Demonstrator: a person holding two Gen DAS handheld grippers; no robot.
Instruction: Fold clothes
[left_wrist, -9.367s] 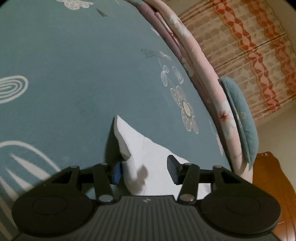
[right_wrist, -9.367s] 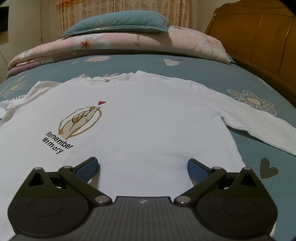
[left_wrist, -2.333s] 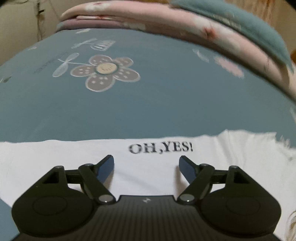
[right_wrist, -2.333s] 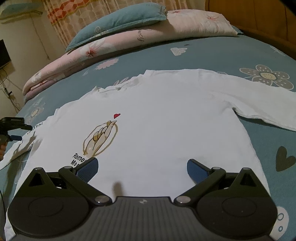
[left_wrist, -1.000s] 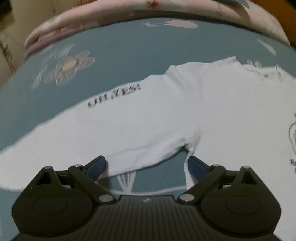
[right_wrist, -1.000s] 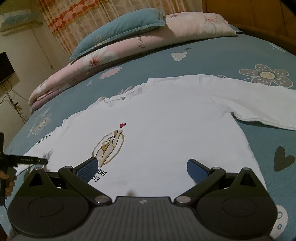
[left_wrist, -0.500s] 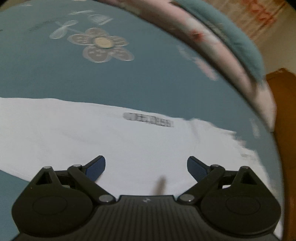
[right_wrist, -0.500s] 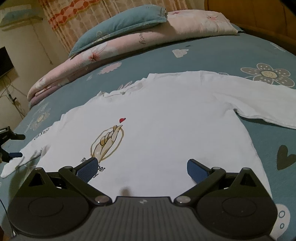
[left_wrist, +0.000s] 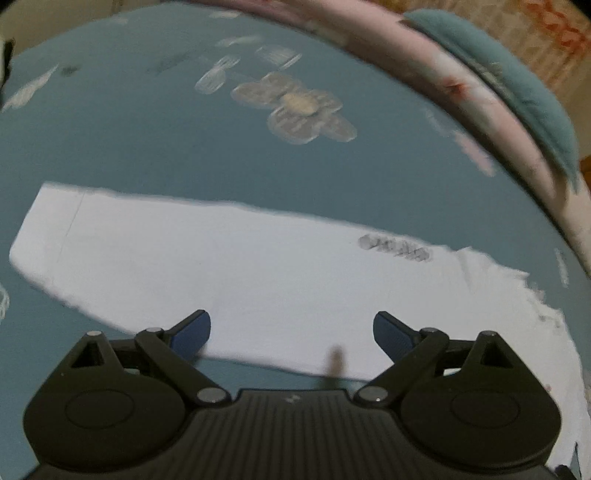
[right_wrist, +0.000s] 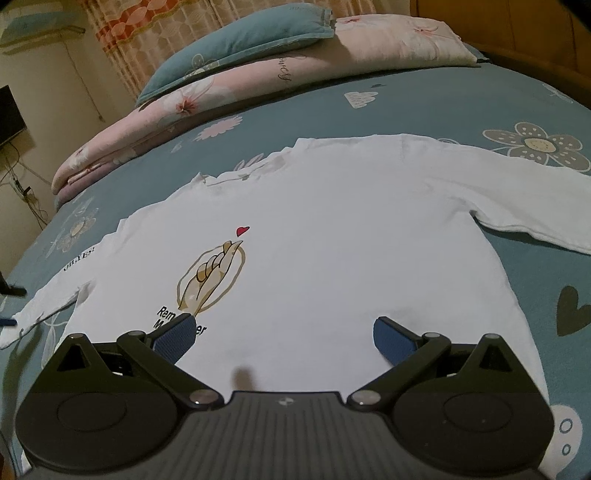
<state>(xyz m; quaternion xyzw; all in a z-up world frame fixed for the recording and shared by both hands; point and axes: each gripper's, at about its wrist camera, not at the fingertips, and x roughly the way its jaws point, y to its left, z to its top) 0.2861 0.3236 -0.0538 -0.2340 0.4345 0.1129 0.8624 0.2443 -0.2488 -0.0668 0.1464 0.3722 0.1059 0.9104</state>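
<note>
two grippers, both with fingers spread wide and holding nothing: left gripper (left_wrist: 291, 330) poised over the sleeve (left_wrist: 229, 266), right gripper (right_wrist: 282, 336) low over the hem of the shirt (right_wrist: 332, 236).

shirt spread flat, print side up, across the middle of the bed (right_wrist: 461, 107), collar toward the rolled quilt (right_wrist: 229, 85) and pillow (right_wrist: 236, 44) at the far edge, one sleeve stretched toward each side edge.

risks, as judged from this layout: pinching bedsheet along with sleeve, since both lie flush and thin; closing on a single layer only, leaving the under layer behind and twisting the fold; dragging the sleeve across the body unevenly and pulling a crease through the chest print; lifting one side while nothing anchors the hem, so the whole shirt slides on the smooth sheet. left view blurred, so exact aim over the sleeve edge hard to judge.

writing: "oh,yes!" partly legible on the left sleeve in the right view, smeared in the left view; "rem…" and "m…er" under the hand-and-heart print (right_wrist: 212, 275), rest hidden behind a finger; cursive lettering on the quilt, unreadable.
</note>
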